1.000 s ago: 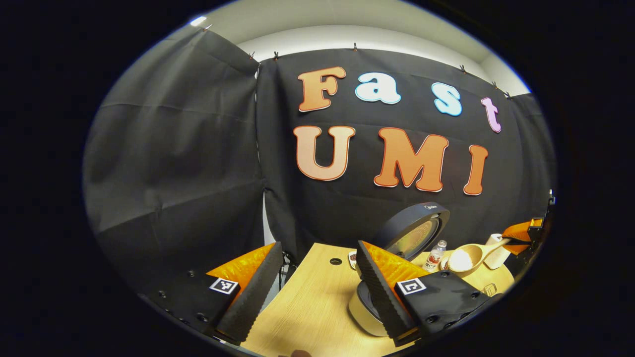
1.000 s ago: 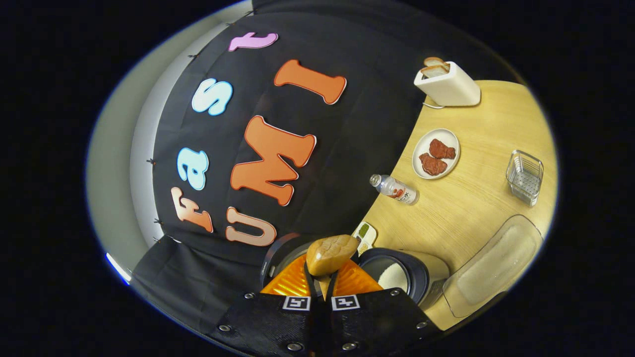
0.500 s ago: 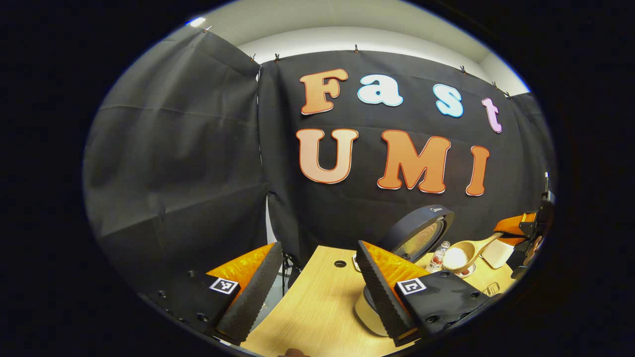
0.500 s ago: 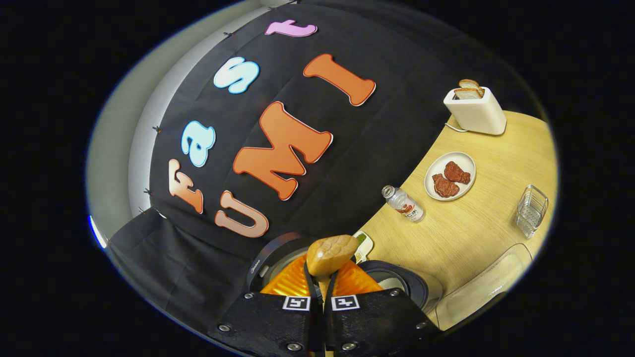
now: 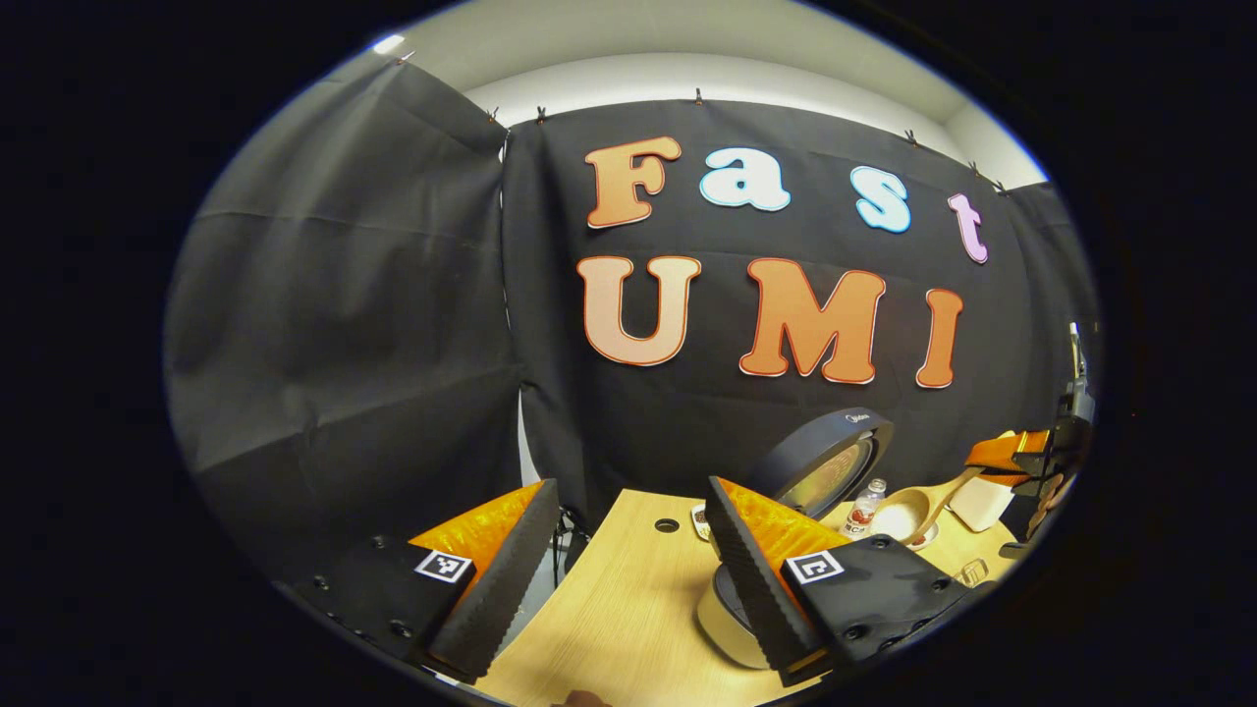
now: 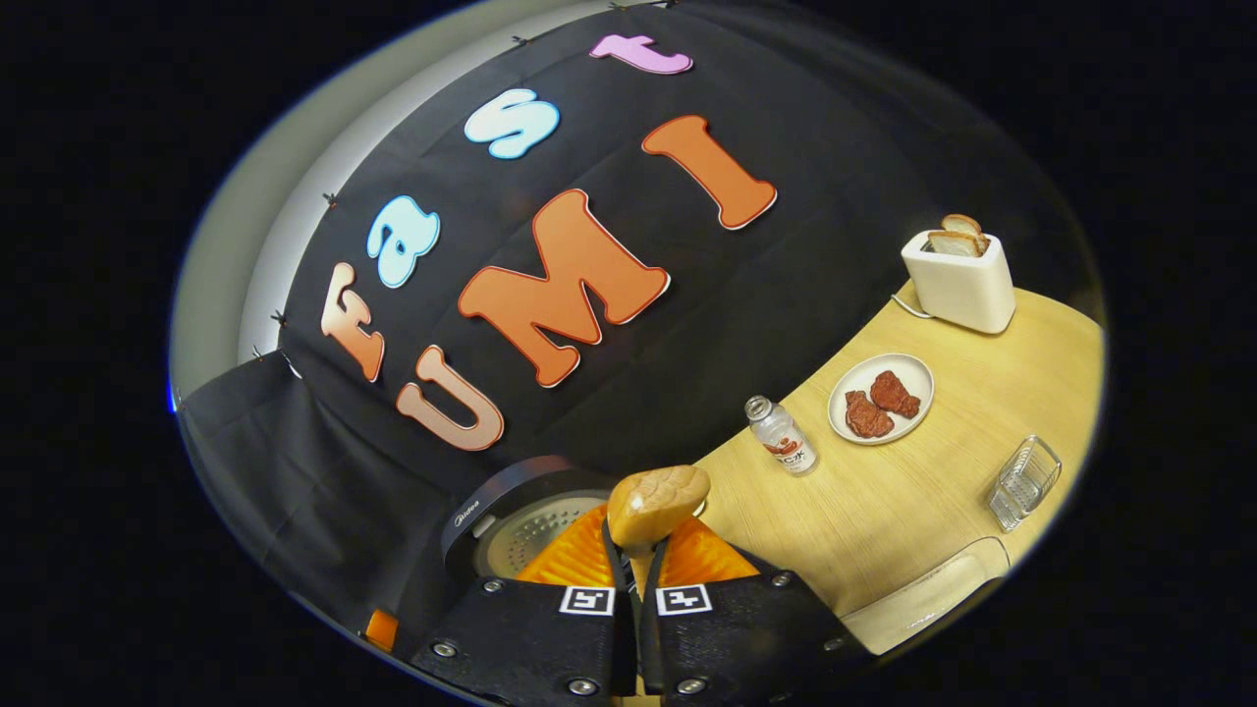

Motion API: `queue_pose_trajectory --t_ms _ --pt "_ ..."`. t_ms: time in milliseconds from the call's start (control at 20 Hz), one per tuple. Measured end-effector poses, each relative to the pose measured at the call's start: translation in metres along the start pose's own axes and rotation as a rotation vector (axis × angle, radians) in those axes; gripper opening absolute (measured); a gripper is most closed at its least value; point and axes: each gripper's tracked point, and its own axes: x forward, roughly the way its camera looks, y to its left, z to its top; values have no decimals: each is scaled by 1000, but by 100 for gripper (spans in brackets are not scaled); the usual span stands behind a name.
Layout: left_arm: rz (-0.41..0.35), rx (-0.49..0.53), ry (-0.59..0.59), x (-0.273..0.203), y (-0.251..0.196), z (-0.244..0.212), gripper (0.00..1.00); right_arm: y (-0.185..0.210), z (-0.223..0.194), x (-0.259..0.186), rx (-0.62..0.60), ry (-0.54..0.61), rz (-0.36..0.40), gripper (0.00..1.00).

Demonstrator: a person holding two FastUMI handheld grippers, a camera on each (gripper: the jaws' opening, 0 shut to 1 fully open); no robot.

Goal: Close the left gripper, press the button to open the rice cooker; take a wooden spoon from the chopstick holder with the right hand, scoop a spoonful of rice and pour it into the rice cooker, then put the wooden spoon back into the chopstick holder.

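Note:
My left gripper (image 5: pixel 628 579) is open above the table's left end, nothing between its fingers. Behind its right finger stands the rice cooker (image 5: pixel 725 628), its round dark lid (image 5: pixel 823 460) raised. To the right, the wooden spoon (image 5: pixel 901 515) hangs beside the lid, held by my right gripper (image 5: pixel 1011 454); its bowl looks pale inside. In the right gripper view my right gripper (image 6: pixel 636 555) is shut on the spoon's handle, and the back of the spoon bowl (image 6: pixel 656 501) faces the camera above the open lid (image 6: pixel 516 525). The clear chopstick holder (image 6: pixel 1023 483) stands at the right.
A small bottle (image 6: pixel 783 437), a plate (image 6: pixel 908 371) with two pieces of meat and a white toaster (image 6: pixel 960 280) stand along the back of the wooden table (image 6: pixel 884 511). A clear rice container (image 6: pixel 923 599) lies at the near edge. Black cloth walls close the booth.
The right gripper has rolled and shifted, so the cooker's pot has slid out of its view. In the left gripper view the spoon has dropped lower beside the lid and its rice heap looks smaller.

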Motion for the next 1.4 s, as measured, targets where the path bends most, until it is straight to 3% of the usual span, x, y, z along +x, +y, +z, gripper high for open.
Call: queue_pose_trajectory --t_ms 850,1400 --pt "-6 18 -15 -1 0 7 100 28 -1 -4 -288 -39 50 1" --pt "-1 19 2 -2 4 1 100 36 -37 1 -551 6 85 1"
